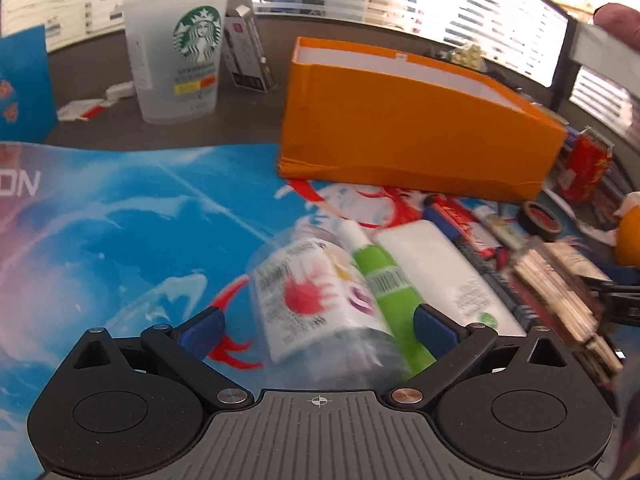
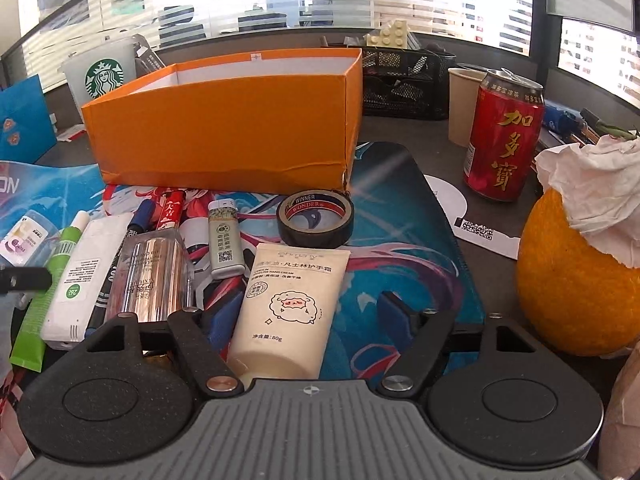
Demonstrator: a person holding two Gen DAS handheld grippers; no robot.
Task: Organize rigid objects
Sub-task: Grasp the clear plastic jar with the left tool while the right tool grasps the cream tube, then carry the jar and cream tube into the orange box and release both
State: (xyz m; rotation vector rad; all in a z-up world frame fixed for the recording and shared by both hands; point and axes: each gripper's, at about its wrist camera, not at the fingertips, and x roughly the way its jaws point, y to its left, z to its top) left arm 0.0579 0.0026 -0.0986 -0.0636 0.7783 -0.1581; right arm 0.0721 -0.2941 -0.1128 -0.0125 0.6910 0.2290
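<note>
An open orange box (image 1: 420,128) (image 2: 224,128) stands on the blue printed mat (image 1: 120,220). My left gripper (image 1: 318,326) is open, its jaws on either side of a clear bottle with a red splash label (image 1: 316,300) lying next to a green tube (image 1: 394,292) and a white flat case (image 1: 444,272). My right gripper (image 2: 304,320) is open over a cream hand cream tube (image 2: 288,304). In front of it lie a black tape roll (image 2: 315,218), a lighter (image 2: 225,238), a shiny clear bottle (image 2: 152,276) and the white case (image 2: 86,272).
A Starbucks cup (image 1: 176,56) (image 2: 100,76) stands behind the box at left. A red can (image 2: 502,136), a paper cup (image 2: 462,104), a black mesh organiser (image 2: 404,80) and an orange fruit under crumpled tissue (image 2: 568,280) are on the right. A blue bag (image 1: 24,84) stands far left.
</note>
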